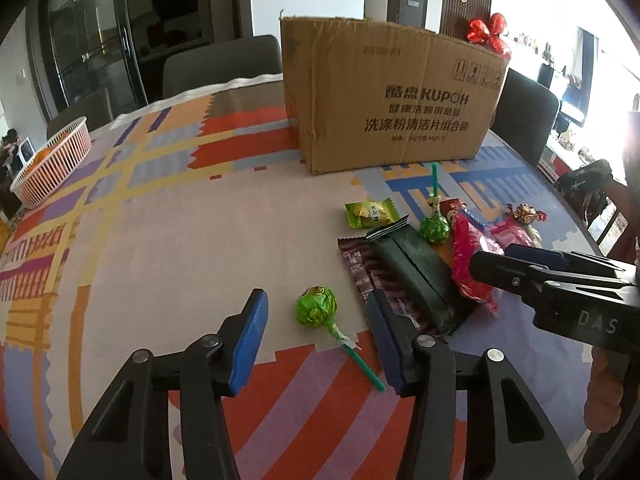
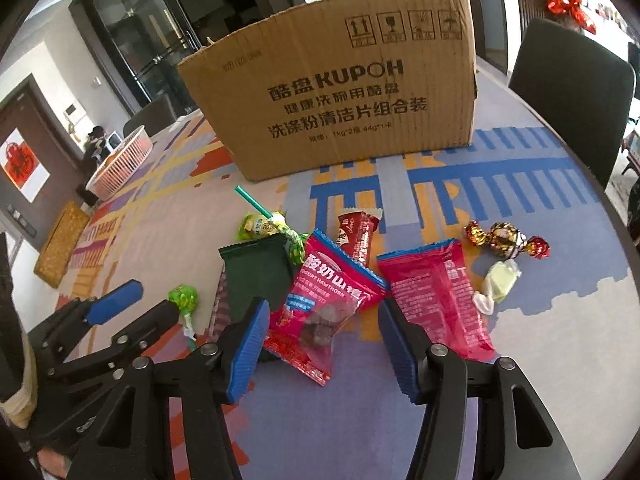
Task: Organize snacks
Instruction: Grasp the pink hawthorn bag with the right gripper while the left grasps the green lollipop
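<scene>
A cardboard box (image 1: 384,96) stands upright at the back of the table; it also shows in the right wrist view (image 2: 340,92). Snacks lie in front of it. My left gripper (image 1: 316,332) is open, with a green lollipop (image 1: 316,306) between its fingers. It shows in the right wrist view (image 2: 132,300) beside that lollipop (image 2: 183,298). My right gripper (image 2: 324,332) is open around a red hawthorn packet (image 2: 324,300). A dark green bar (image 2: 260,276) and a second red packet (image 2: 436,296) lie either side. The right gripper shows in the left wrist view (image 1: 492,260).
A second lollipop (image 1: 434,226), a small green packet (image 1: 370,212), a brown packet (image 2: 358,232), foil candies (image 2: 508,238) and a pale candy (image 2: 498,284) lie around. A pink basket (image 1: 52,160) sits far left. Dark chairs (image 2: 572,84) stand around the patterned table.
</scene>
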`<state>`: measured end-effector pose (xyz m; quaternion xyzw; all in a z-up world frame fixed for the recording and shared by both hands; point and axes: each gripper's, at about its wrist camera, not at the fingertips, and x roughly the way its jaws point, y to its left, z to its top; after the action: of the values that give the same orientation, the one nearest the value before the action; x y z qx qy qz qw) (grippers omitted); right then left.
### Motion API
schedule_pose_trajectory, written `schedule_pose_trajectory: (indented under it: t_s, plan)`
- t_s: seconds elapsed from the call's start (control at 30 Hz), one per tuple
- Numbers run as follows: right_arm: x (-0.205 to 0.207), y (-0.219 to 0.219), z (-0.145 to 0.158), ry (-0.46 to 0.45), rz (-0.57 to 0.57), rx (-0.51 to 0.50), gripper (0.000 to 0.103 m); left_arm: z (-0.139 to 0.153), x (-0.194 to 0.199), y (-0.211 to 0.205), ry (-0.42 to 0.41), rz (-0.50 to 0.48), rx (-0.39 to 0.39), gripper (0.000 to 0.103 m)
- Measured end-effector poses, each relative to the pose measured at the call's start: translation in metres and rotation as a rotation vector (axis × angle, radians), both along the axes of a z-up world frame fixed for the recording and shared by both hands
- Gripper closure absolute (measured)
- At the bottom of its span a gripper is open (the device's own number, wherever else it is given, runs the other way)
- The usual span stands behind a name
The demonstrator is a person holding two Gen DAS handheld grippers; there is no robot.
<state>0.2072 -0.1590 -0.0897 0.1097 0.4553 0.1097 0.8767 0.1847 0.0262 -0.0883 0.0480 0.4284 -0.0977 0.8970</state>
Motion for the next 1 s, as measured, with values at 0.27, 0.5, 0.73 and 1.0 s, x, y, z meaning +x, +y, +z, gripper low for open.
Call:
schedule_pose_trajectory:
  t_s: [0.27, 0.5, 0.73, 1.0]
  plan:
    - [0.014, 0.007, -0.008, 0.027, 0.005, -0.007, 0.054, -0.015, 0.012, 0.003, 0.049, 0.019, -0.014, 0.064]
    - [0.019, 0.012, -0.016, 0.05, 0.023, -0.02, 0.066, -0.018, 0.018, 0.003, 0.066, 0.021, -0.027, 0.076]
    - [0.015, 0.016, -0.008, 0.013, 0.036, -0.053, 0.069, -0.011, 0.012, 0.001, 0.047, 0.026, -0.025, 0.076]
    - [0.005, 0.01, 0.011, -0.036, 0.056, -0.04, 0.069, 0.025, -0.004, -0.007, -0.028, 0.013, -0.029, 0.076]
